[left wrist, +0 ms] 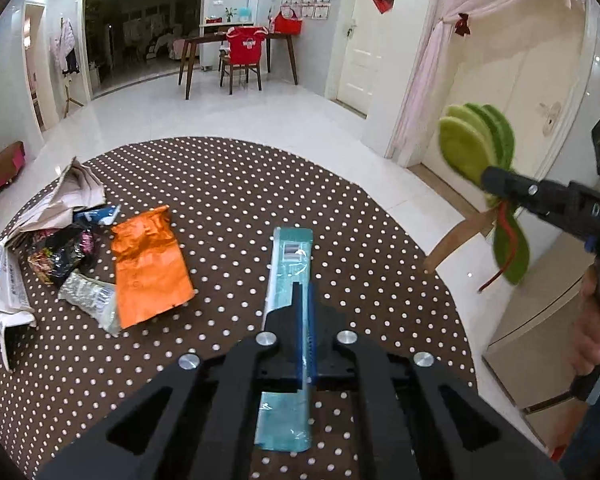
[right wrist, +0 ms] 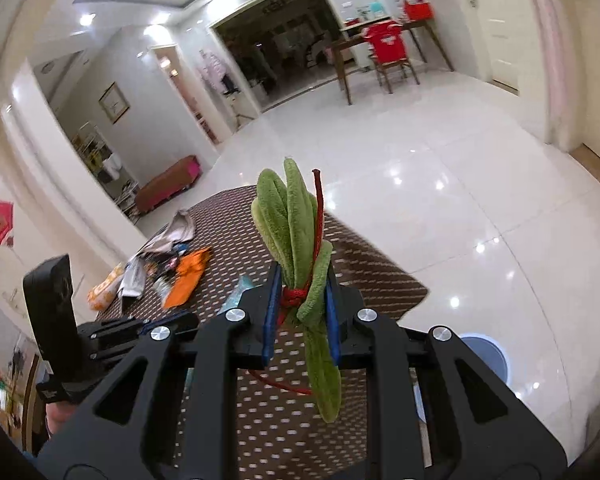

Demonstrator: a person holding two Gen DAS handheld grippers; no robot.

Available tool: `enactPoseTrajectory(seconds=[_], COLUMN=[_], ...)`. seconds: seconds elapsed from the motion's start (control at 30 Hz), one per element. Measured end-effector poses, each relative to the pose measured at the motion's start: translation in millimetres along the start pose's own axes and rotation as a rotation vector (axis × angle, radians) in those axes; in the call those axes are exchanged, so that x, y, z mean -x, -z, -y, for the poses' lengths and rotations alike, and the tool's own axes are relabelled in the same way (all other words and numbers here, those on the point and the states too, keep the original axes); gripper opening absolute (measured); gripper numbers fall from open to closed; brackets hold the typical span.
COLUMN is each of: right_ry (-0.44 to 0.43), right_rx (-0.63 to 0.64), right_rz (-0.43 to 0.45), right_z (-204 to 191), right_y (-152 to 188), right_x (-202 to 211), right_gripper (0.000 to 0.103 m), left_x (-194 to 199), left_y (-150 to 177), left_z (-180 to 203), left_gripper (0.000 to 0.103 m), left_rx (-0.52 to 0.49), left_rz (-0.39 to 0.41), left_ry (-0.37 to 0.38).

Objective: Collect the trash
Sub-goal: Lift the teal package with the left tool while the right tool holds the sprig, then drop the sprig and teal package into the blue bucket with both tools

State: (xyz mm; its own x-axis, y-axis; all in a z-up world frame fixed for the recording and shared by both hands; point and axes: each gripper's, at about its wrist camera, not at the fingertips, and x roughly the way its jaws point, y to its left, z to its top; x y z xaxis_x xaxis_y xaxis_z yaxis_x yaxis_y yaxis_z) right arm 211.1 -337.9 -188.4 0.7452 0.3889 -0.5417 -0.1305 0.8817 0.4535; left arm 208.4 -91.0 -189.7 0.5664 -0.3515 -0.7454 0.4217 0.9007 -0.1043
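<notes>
My left gripper (left wrist: 300,300) is shut on a long teal plastic wrapper (left wrist: 290,256) and holds it above the brown polka-dot table (left wrist: 260,184). My right gripper (right wrist: 302,292) is shut on a bundle of green felt leaves tied with red cord (right wrist: 296,216); in the left wrist view the bundle (left wrist: 476,144) hangs in the air past the table's right edge. On the table's left lie an orange foil bag (left wrist: 148,264), a black snack wrapper (left wrist: 60,256), a clear crumpled wrapper (left wrist: 88,296) and crumpled newspaper (left wrist: 60,200).
A blue-rimmed round bin (right wrist: 488,356) stands on the white tile floor to the right of the table. A wooden desk and a chair with a red cover (left wrist: 244,52) stand far back. A white door (left wrist: 520,92) is at the right.
</notes>
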Motion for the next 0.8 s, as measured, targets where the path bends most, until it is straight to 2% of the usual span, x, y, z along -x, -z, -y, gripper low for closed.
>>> enactPoseTrajectory(seconds=[0.07,0.13,0.17,0.2,0.23,0.27,0.37,0.43,0.47,0.5,0.53,0.67,0.8], right_ry=[0.012,0.022,0.024,0.024,0.023,0.022,0.019,0.017,0.015,0.014,0.015,0.013,0.025], right_rx=[-0.012,-0.017,-0.019,-0.02,-0.022,-0.022,-0.023,-0.027,-0.028,-0.029,-0.027,-0.032,-0.037], right_rz=[0.0,-0.006,-0.01,-0.013,-0.018,-0.022,-0.036,-0.039,-0.039,-0.039,-0.038,-0.036,-0.037], right_z=[9,14,16,16,17,17,18,20,21,21,21,22,28], right_y=[-1,0,1,2,3,5,7,8,6,6,6,6,5], right_x=[2,0,0,-2,-4,-6,-11,-13,-12,-12,-13,-13,-11], right_gripper=[0.02,0.02,0.02,0.02,0.02,0.02,0.02,0.02,0.02,0.02,0.02,0.02,0.02], left_x=[-8,-15,-19,-22,-22,-22,-30,-38,-39,-38,-37,-38,-35], left_y=[-4,-4,-5,-6,-7,-7,-6,-3,-3,-5,-7,-14,-16], left_z=[4,5,5,3,1,-1,-10,-10,-8,-6,-4,-5,-7], left_gripper=[0.002,0.007,0.027,0.061,0.074,0.078,0.078,0.069,0.061,0.04,0.026,0.026,0.025], left_rx=[0.004,-0.003,-0.005,-0.003,0.002,0.006,0.006,-0.039,-0.072,-0.076,-0.088,-0.076,-0.022], left_rz=[-0.016,-0.028,-0.034,-0.033,-0.019,-0.007,-0.051,-0.08,-0.079,-0.082,-0.09,-0.099,-0.087], left_ry=[0.01,-0.002,-0.023,-0.043,-0.069,-0.088,-0.101,-0.114,-0.117,-0.096,-0.082,-0.051,0.007])
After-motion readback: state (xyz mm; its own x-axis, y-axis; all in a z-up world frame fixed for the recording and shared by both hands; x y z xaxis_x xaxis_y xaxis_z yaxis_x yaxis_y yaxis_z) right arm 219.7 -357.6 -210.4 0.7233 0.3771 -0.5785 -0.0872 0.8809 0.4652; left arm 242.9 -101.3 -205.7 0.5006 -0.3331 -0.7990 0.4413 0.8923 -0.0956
